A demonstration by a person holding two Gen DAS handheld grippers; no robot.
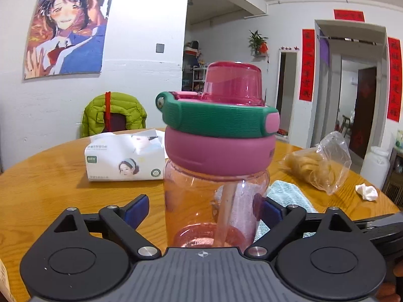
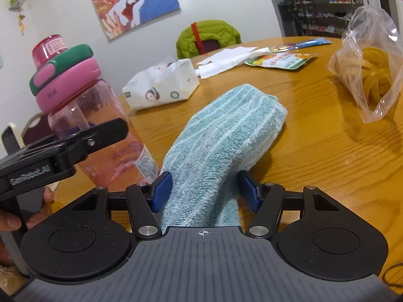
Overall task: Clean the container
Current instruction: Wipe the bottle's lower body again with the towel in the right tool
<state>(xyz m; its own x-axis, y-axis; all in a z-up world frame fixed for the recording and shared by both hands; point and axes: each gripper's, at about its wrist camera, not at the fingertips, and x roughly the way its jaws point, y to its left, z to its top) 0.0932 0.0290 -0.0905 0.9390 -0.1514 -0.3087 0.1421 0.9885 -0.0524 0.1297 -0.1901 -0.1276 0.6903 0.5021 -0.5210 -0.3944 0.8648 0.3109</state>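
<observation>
The translucent pink plastic drinking bottle (image 1: 216,196), with pink screw collar, green carry band and clear dark-pink dome cap, stood on the round wooden table (image 1: 50,176), close to the near edge. Its lid was still fitted and closed. Inside, a straw ran down toward the base, and faint droplets or haze showed on the wall.

The left gripper (image 1: 201,209) bracketed the lower body of the bottle with its jaws spread. A clear gap showed between the left blue pad and the bottle wall. The right pad sat at or very near the wall; contact there could not be settled. Judged: not clamped, bottle standing on its own.

The right gripper (image 2: 205,192) straddled the near end of a folded light-blue striped terry cloth (image 2: 226,130). The left blue pad touched the cloth edge and the right pad stood just clear, so the jaws were apart with no squeeze evident. The cloth lay flat on the table, just beside the bottle on its right.

Progress, judged: early or between passes. No wiping contact between cloth and bottle was visible. Remaining: grip the cloth, steady the bottle, wipe the outside, possibly open the lid for the inside.

Orientation: the bottle's long axis ran vertical, cap up, base on the table. Its apparent lean in the right wrist view was probably lens distortion. The cloth's long axis ran away from the right gripper toward the table centre.
</observation>
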